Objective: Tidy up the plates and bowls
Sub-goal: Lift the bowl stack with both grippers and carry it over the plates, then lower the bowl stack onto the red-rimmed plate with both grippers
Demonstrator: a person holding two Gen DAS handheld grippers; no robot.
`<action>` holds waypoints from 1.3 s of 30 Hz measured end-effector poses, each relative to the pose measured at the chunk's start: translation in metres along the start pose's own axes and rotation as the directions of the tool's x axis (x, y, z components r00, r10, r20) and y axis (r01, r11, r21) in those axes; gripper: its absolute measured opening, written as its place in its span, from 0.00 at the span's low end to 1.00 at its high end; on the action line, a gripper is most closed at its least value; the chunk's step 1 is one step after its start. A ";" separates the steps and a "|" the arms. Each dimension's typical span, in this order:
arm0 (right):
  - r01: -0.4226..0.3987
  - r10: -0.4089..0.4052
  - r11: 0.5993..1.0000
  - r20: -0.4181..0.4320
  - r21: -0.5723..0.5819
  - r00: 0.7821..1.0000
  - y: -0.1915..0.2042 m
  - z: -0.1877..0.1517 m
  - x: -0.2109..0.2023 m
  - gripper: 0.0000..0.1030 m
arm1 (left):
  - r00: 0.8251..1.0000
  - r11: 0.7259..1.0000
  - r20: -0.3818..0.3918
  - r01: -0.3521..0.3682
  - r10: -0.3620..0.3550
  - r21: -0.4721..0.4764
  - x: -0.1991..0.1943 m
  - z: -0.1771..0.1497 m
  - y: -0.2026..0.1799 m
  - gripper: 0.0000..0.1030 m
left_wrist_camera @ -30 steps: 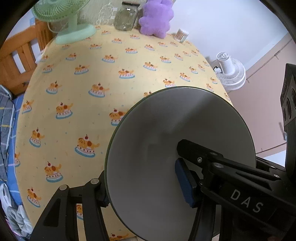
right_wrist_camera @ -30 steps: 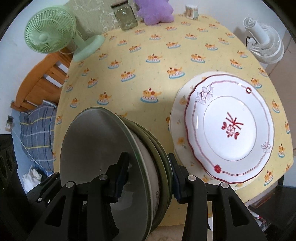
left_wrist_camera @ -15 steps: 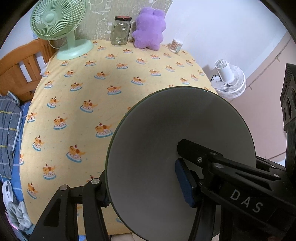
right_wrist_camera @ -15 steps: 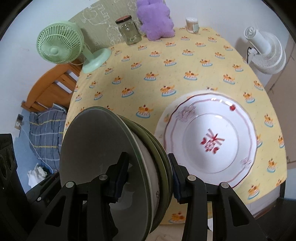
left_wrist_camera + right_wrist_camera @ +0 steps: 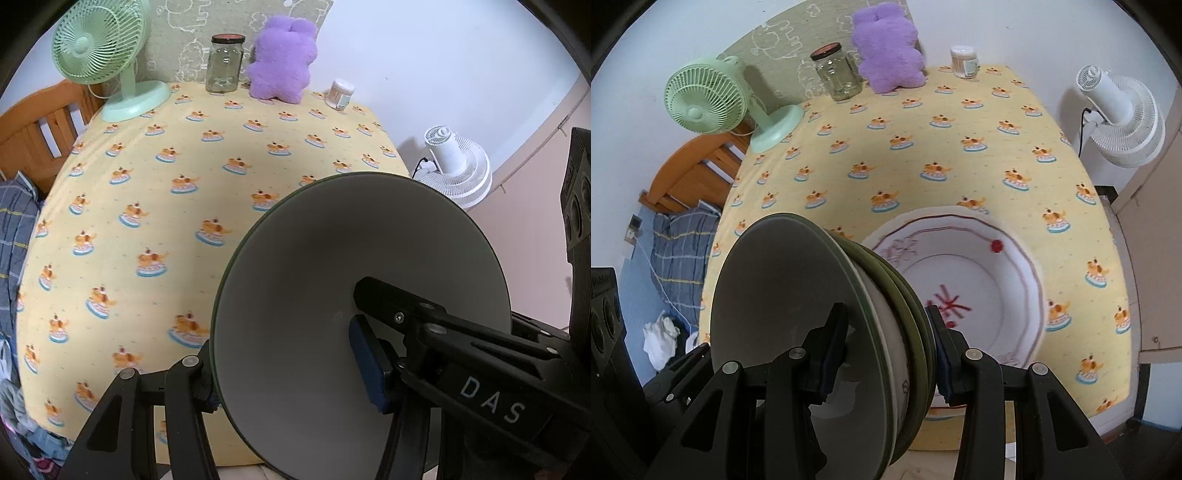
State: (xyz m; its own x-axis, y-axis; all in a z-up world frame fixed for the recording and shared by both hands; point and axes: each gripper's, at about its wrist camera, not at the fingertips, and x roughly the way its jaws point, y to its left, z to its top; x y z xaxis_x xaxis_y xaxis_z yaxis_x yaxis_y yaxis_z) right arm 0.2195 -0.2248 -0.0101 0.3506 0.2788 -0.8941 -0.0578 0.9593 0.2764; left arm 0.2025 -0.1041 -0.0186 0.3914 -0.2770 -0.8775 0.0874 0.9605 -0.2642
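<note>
Left wrist view: the left tool (image 5: pixel 291 373) is clamped on a stack of bowls (image 5: pixel 354 295) held on edge, one blue pad (image 5: pixel 367 363) pressed against the grey inside of the nearest bowl and the other finger behind the stack near its rim. The jaws stand partly apart, filled by the stack's thickness. The stack is lifted clear above the near edge of the bench (image 5: pixel 184 221), which wears a yellow cloth printed with small cake figures. At the far edge stand a green fan (image 5: pixel 110 62), a jar (image 5: pixel 223 62), a purple plush (image 5: pixel 284 59) and a small tub (image 5: pixel 340 94). A white fan (image 5: pixel 456 166) stands beyond the bench on the right.

Right wrist view: the right tool (image 5: pixel 886 354) grips the same stack (image 5: pixel 798 302) across its rims; several green-edged bowls nested together sit between the two pads, which press on either side. Its jaws are also partly apart, closed on the stack. The stack is tilted nearly upright, its open side facing left. Just to the right, lying flat on the cloth, is a white plate (image 5: pixel 997 280) with a dark red line border and red flower marks, set on top of a larger pale plate whose rim shows around it; it looks blurred. The stack does not touch these plates. A bed (image 5: pixel 679 240) with a blue checked cover lies left of the bench.
</note>
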 end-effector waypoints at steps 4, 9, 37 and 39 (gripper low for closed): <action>0.013 -0.013 1.000 -0.012 -0.005 1.000 -0.020 0.003 0.000 0.44 | 1.000 1.000 -0.012 0.011 -0.011 -0.017 0.014 0.000 -0.017 0.56; 0.023 -0.023 1.000 -0.036 -0.002 0.999 -0.045 0.007 0.005 0.44 | 0.999 0.999 -0.037 0.017 -0.018 -0.030 0.031 0.001 -0.033 0.56; -0.016 0.012 1.000 -0.163 -0.026 0.987 -0.066 0.036 0.054 0.44 | 0.989 0.991 -0.141 -0.057 0.040 -0.119 0.071 0.020 -0.029 0.54; -0.031 0.027 0.999 -0.171 -0.016 0.985 -0.065 0.034 0.055 0.44 | 0.989 0.990 -0.145 -0.060 0.041 -0.127 0.070 0.018 -0.027 0.54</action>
State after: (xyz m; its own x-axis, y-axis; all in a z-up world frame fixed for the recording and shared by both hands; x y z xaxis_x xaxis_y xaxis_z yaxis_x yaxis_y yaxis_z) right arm 0.2747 -0.2733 -0.0652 0.1835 0.3086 -0.9333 -0.0834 0.9509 0.2980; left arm 0.2441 -0.1485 -0.0654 0.2574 -0.2383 -0.9364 -0.0529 0.9642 -0.2599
